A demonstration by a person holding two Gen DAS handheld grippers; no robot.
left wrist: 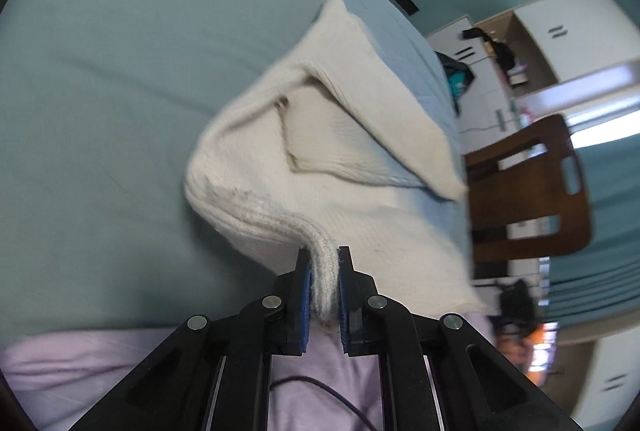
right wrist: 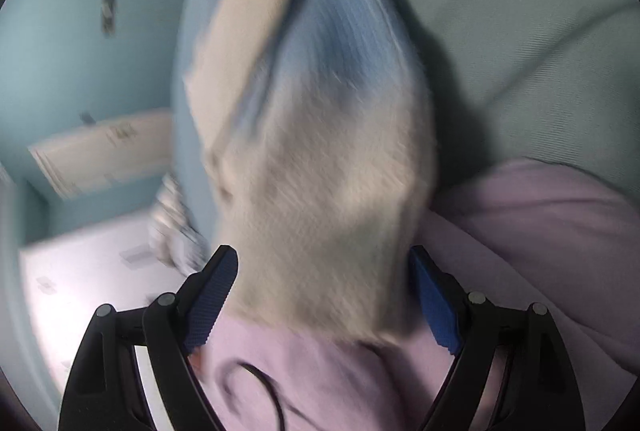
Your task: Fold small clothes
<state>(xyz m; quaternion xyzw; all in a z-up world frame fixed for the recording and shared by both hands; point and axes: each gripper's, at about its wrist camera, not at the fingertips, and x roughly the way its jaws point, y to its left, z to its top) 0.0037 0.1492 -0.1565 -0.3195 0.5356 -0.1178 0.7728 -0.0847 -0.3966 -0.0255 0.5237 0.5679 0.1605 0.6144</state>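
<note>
— Tool check first: what's the left tool doing?

— Clenched on the thick ribbed hem of the cream knit garment. Both blue pads pinch that edge, and the rest of the knit hangs and spreads away from the fingers over the pale teal bed sheet.

— And the right tool?

— Its jaws stand wide. The cream garment drapes down between the two fingers, but the pads do not press on it as far as the blurred right wrist view shows.

— Anything else on the garment?

— A light blue panel shows on its far part, with cream knit folded beside it.

— What lies under the tools?

— A lilac cloth near the lower edge, with a thin dark cable across it. A brown wooden chair and white cabinets stand past the bed's edge.
</note>
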